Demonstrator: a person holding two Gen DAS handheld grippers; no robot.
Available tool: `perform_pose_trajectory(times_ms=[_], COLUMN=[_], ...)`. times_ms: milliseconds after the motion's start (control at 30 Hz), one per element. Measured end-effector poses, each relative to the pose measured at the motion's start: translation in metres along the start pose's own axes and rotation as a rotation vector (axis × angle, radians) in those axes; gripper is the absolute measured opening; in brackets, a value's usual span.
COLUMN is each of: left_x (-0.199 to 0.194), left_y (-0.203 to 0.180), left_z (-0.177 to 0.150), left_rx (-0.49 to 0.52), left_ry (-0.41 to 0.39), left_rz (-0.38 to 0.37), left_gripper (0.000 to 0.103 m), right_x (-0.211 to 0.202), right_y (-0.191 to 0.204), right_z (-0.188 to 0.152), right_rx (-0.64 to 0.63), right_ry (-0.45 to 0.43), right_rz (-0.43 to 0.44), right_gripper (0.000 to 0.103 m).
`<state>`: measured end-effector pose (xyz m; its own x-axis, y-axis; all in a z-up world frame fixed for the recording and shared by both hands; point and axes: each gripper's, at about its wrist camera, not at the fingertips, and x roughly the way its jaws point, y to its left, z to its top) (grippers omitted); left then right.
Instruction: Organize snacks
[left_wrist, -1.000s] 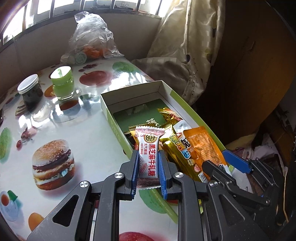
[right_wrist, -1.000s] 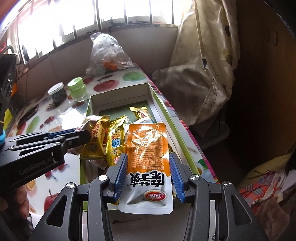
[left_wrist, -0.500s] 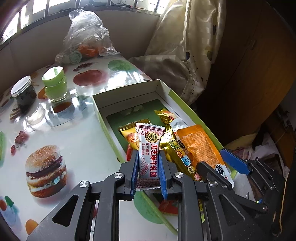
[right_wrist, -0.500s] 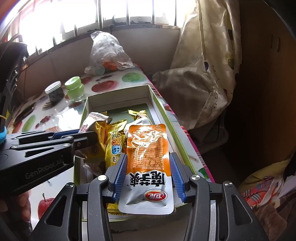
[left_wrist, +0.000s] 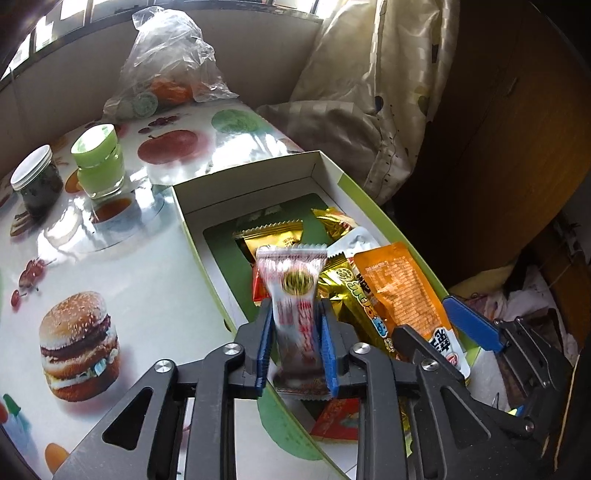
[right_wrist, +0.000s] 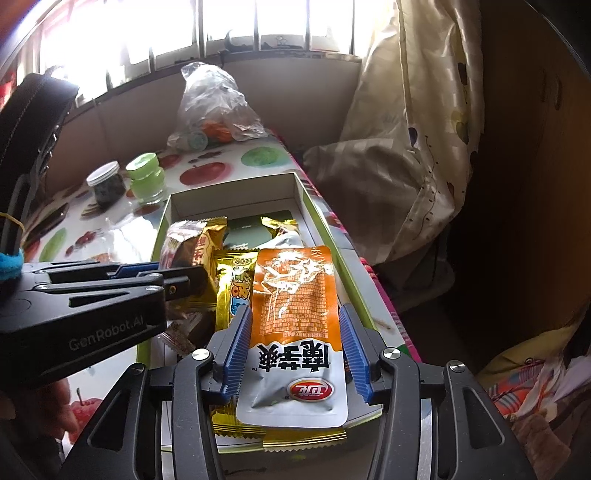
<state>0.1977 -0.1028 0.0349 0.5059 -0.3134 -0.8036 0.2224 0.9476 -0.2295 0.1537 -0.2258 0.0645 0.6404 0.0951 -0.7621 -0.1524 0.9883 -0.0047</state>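
Observation:
A white-walled, green-edged open box (left_wrist: 255, 173) lies on the table with several snack packets inside, gold ones (left_wrist: 273, 236) among them. My left gripper (left_wrist: 297, 347) stands over the box's near left wall; its jaws have parted slightly and a white-and-red candy packet (left_wrist: 295, 299), blurred by motion, sits between them. My right gripper (right_wrist: 295, 350) is opened wider around an orange-and-white pouch (right_wrist: 295, 310) that rests on gold packets (right_wrist: 232, 291) in the box (right_wrist: 229, 192). The pouch also shows in the left wrist view (left_wrist: 402, 291).
A green-lidded jar (left_wrist: 98, 162), a white-lidded dark jar (left_wrist: 35, 181) and a clear plastic bag of fruit (left_wrist: 166, 66) stand on the far side of the fruit-print tablecloth. A curtain (left_wrist: 369, 92) hangs right of the table edge. Clutter lies on the floor at right.
Both grippers moved forward over the box. The right jaws opened, leaving gaps beside the orange pouch. The left jaws widened slightly and the candy packet now blurs as it moves.

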Motion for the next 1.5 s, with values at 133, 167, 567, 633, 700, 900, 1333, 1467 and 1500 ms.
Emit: perform_pose_trajectory(times_ms=[133, 167, 567, 633, 700, 900, 1333, 1467, 1500], left_x=[-0.003, -0.004, -0.024, -0.028, -0.034, -0.050, -0.078, -0.082, -0.083], left_y=[-0.002, -0.002, -0.004, -0.005, -0.004, -0.005, -0.002, -0.001, 0.000], left_z=[0.000, 0.000, -0.009, -0.012, -0.014, -0.025, -0.073, -0.089, -0.093], left_rx=[0.003, 0.003, 0.007, 0.004, 0.002, 0.001, 0.004, 0.004, 0.004], left_ry=[-0.009, -0.011, -0.039, -0.042, -0.051, -0.071, -0.090, -0.086, -0.084], left_rz=[-0.010, -0.007, 0.010, 0.006, 0.015, 0.019, 0.062, 0.085, 0.087], left_gripper=[0.043, 0.043, 0.043, 0.043, 0.043, 0.043, 0.043, 0.043, 0.043], right_x=[0.000, -0.001, -0.017, -0.021, -0.024, -0.039, -0.067, -0.070, -0.071], right_y=[0.001, 0.000, -0.004, -0.004, -0.005, -0.010, -0.005, 0.000, 0.001], right_z=[-0.001, 0.000, -0.006, -0.008, -0.010, -0.017, -0.042, -0.056, -0.058], right_rx=[0.005, 0.006, 0.042, 0.044, 0.049, 0.085, 0.108, 0.091, 0.087], right_ry=[0.000, 0.000, -0.020, -0.023, -0.027, -0.042, -0.069, -0.051, -0.049], right_rz=[-0.003, -0.002, -0.003, -0.003, -0.004, -0.006, 0.021, 0.029, 0.034], right_gripper=[0.049, 0.049, 0.054, 0.054, 0.054, 0.054, 0.054, 0.054, 0.054])
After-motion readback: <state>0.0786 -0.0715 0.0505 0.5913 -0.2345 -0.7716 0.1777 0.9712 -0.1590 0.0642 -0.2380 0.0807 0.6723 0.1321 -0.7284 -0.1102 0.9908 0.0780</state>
